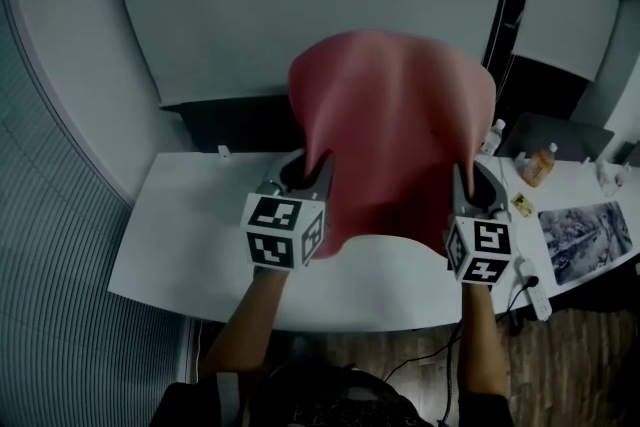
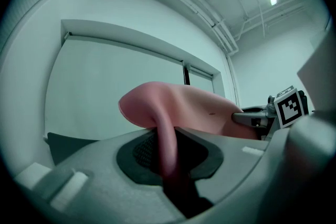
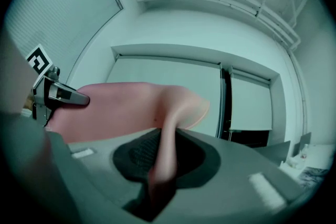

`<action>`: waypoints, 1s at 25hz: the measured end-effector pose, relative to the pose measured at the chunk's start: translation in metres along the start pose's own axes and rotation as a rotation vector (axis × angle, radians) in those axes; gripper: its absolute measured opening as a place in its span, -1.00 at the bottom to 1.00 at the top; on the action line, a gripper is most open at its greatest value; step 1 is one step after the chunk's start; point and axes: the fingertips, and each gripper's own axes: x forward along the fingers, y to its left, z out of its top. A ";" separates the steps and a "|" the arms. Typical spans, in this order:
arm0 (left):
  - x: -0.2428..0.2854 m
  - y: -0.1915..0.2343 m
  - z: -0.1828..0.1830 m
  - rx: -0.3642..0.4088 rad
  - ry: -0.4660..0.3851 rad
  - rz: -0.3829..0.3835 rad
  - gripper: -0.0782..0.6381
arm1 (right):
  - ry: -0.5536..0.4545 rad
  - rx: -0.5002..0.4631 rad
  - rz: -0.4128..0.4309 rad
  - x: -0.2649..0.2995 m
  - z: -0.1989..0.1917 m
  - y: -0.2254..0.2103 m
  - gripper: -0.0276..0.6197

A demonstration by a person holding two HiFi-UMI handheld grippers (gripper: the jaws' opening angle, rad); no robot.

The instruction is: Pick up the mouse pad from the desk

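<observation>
Pickup complete: mouse pad (image 1: 395,115) held clear above bench (image 1: 190,240), near corners clamped in left claw (image 1: 305,167) and right claw (image 1: 478,179); nothing outstanding.

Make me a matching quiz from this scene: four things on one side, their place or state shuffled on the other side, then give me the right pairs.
Things
1 mouse pad
2 left tongs
3 orange bottle
4 grey printed mat

Place or state
A standing on the desk, right of the pad
B pink, held up in the air
C lying flat at the desk's right end
D shut on the pad's left edge

Pairs: 1-B, 2-D, 3-A, 4-C
</observation>
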 end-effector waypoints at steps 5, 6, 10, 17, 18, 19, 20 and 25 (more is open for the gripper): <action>0.009 -0.025 -0.002 0.000 0.000 -0.032 -0.59 | 0.009 -0.001 -0.033 -0.015 -0.007 -0.022 -0.66; 0.011 -0.030 -0.002 -0.001 0.000 -0.037 -0.58 | 0.010 -0.001 -0.039 -0.018 -0.008 -0.027 -0.66; 0.019 -0.049 -0.002 0.001 0.001 -0.061 -0.59 | 0.012 -0.001 -0.062 -0.029 -0.012 -0.044 -0.66; 0.029 -0.076 -0.004 0.003 0.005 -0.090 -0.58 | 0.018 0.005 -0.093 -0.044 -0.019 -0.069 -0.66; 0.031 -0.080 -0.004 0.003 0.004 -0.095 -0.59 | 0.018 0.007 -0.097 -0.046 -0.020 -0.073 -0.66; 0.032 -0.083 -0.004 0.002 0.003 -0.099 -0.58 | 0.017 0.009 -0.101 -0.048 -0.020 -0.076 -0.66; 0.033 -0.087 -0.003 0.003 0.003 -0.102 -0.58 | 0.016 0.012 -0.105 -0.050 -0.021 -0.079 -0.66; 0.037 -0.096 0.000 0.010 -0.001 -0.116 -0.58 | 0.012 0.015 -0.121 -0.056 -0.019 -0.088 -0.66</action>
